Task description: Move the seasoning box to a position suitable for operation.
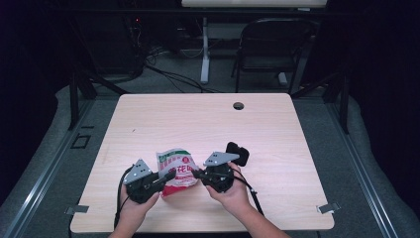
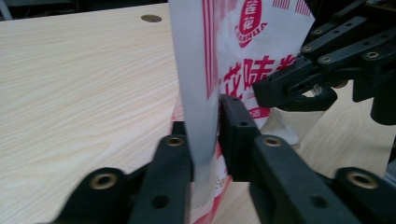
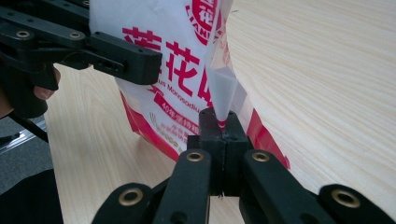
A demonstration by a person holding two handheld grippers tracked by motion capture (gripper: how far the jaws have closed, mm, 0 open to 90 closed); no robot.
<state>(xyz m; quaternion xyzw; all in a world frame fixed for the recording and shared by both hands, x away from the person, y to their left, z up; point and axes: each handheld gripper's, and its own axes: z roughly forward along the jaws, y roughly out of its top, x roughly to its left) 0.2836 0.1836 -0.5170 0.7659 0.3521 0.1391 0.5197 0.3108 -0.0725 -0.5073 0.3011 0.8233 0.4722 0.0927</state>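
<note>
A red and white snack packet (image 1: 176,171) with red lettering is held up between my two grippers, just above the near middle of the wooden table (image 1: 198,124). My left gripper (image 1: 170,176) comes from the left. Its jaws stand on either side of the packet's white sealed edge (image 2: 196,93), and the pads press on it (image 2: 205,135). My right gripper (image 1: 196,173) comes from the right, and its jaws (image 3: 219,128) are shut tight on a thin fold of the packet's film (image 3: 222,93). The packet (image 3: 173,56) hangs upright between the grippers.
A small black object (image 1: 237,152) lies on the table just behind my right gripper. A round cable hole (image 1: 238,105) sits near the far edge. Beyond the table stand a dark chair (image 1: 270,44) and floor cables.
</note>
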